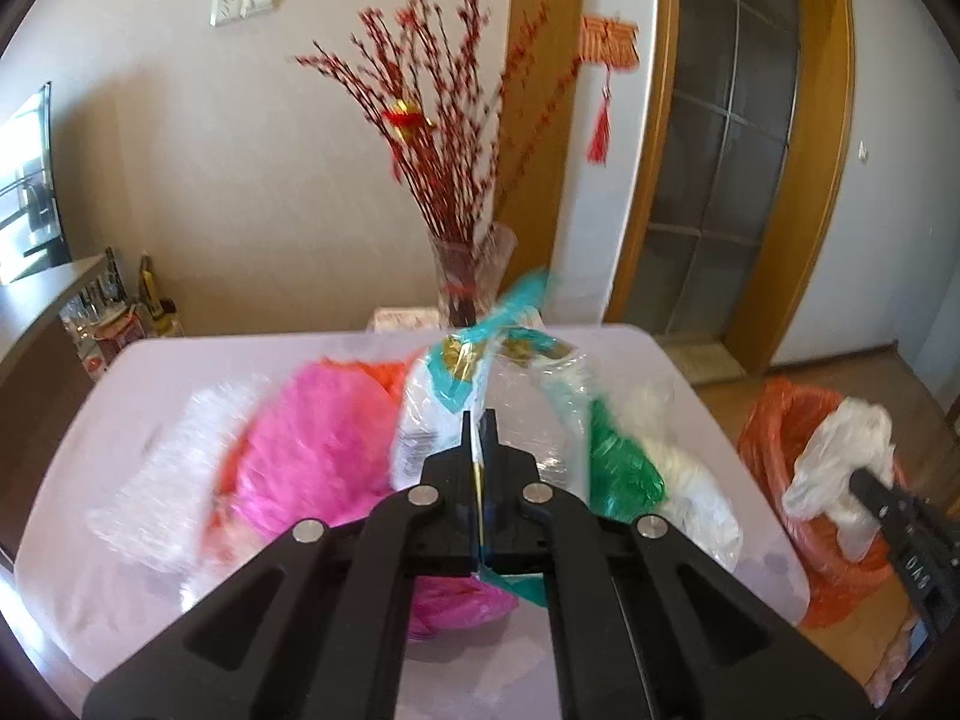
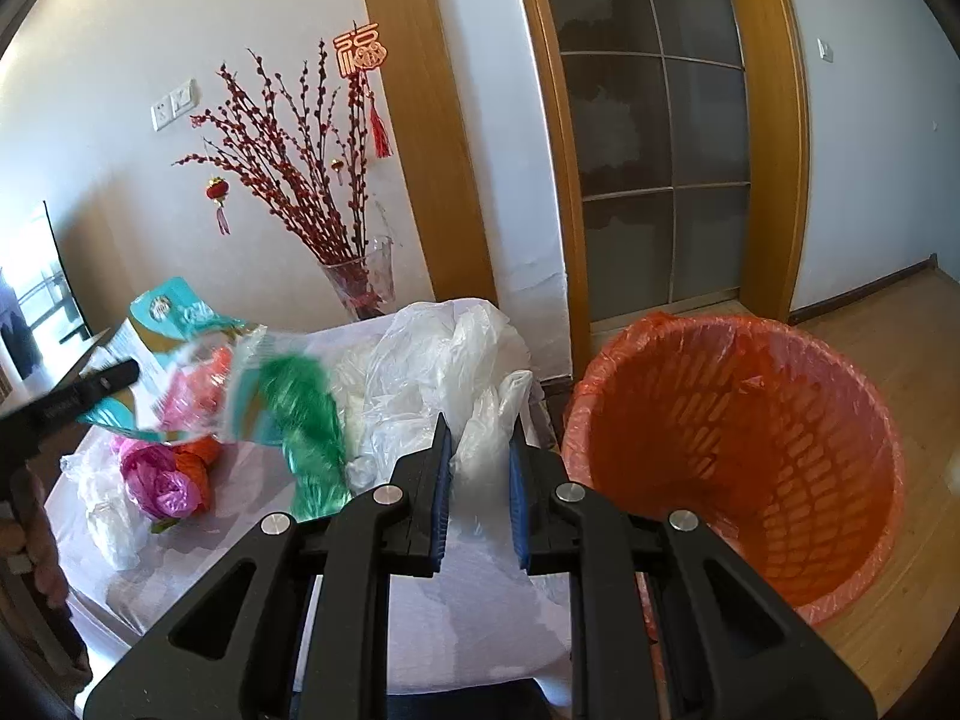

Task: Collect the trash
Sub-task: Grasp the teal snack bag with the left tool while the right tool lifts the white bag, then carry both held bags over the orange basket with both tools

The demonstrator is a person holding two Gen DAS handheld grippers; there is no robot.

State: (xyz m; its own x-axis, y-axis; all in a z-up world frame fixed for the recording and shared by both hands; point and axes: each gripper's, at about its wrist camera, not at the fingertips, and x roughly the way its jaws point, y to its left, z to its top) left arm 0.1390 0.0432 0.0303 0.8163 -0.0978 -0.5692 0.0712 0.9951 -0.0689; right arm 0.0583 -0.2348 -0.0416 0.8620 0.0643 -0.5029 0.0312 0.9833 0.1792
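**Light, slippery plastics: both tools pinching film**

The left tool (image 1: 479,420) has its jaws pressed together on the clear crinkled plastic wrapper with teal and gold print (image 1: 516,396), which is lifted above the white-covered table (image 1: 144,372). In the right wrist view the same wrapper (image 2: 198,354) hangs in the air beyond the left tool, clear of the heap below. The right tool (image 2: 479,438) has its jaws partly closed around a fold of the thin white translucent plastic bag (image 2: 444,360); the fold sits between the blue pads, which appear to squeeze it. That bag lies at the table's edge, just beside the orange mesh waste basket lined with an orange bag (image 2: 840,420), which stands on the wooden floor.

Still on the table are a crumpled pink plastic bag (image 2: 157,483), an orange crumpled bag (image 2: 195,456) touching it, a green crinkled plastic bag (image 2: 306,414) and another white plastic lump (image 2: 108,516).

All of it should handle as near-weightless and limp, with no stiffness to push against. The film is likely slick, so a single thin layer could slip; a gathered bunch or knotted neck gives the firmer hold. A trailing bag may drag neighbours or snag the basket rim.
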